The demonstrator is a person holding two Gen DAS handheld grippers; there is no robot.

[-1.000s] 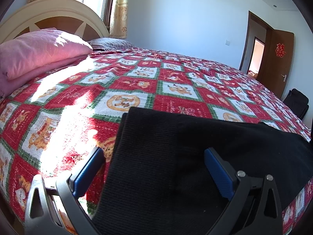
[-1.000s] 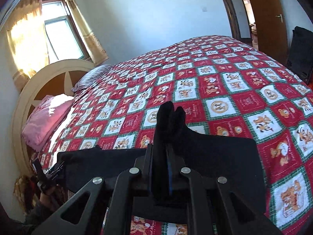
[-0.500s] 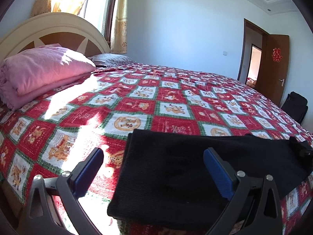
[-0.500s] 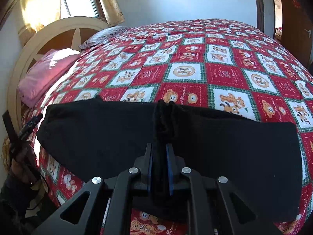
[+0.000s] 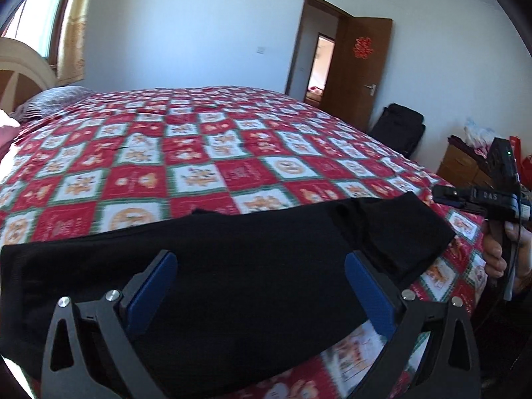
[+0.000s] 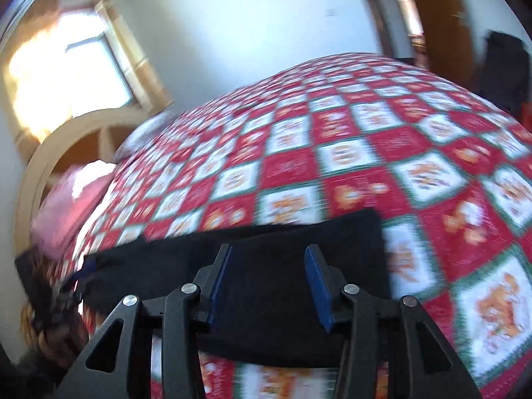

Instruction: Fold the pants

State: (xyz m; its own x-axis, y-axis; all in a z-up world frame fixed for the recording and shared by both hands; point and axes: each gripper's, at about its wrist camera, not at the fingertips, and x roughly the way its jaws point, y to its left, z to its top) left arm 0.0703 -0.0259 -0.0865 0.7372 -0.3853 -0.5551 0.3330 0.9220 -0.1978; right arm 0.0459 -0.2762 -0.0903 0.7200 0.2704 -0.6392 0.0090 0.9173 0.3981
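The black pants [image 5: 266, 232] lie folded in a long flat band across the near edge of the red checked quilt [image 5: 199, 153]. My left gripper [image 5: 262, 269] hovers over the band's middle, open wide, with nothing pinched between its blue pads. In the blurred right wrist view, my right gripper [image 6: 269, 262] is over the pants [image 6: 299, 232] near their right end. Its jaws are opening and the cloth lies flat beneath them, not gripped. The left wrist view shows the right gripper [image 5: 445, 196] at the far right, held by a hand [image 5: 498, 252].
The bed fills most of both views. A pink pillow [image 6: 76, 199] rests by the curved headboard [image 6: 66, 139] at the left. Past the bed's right side are an open brown door [image 5: 362, 66], a black bag [image 5: 399, 126] and a wooden cabinet [image 5: 462, 166].
The right gripper has let go of the pinched fold of pants and spread its jaws. The left gripper swung rightward along the pants, staying open, now facing the door.
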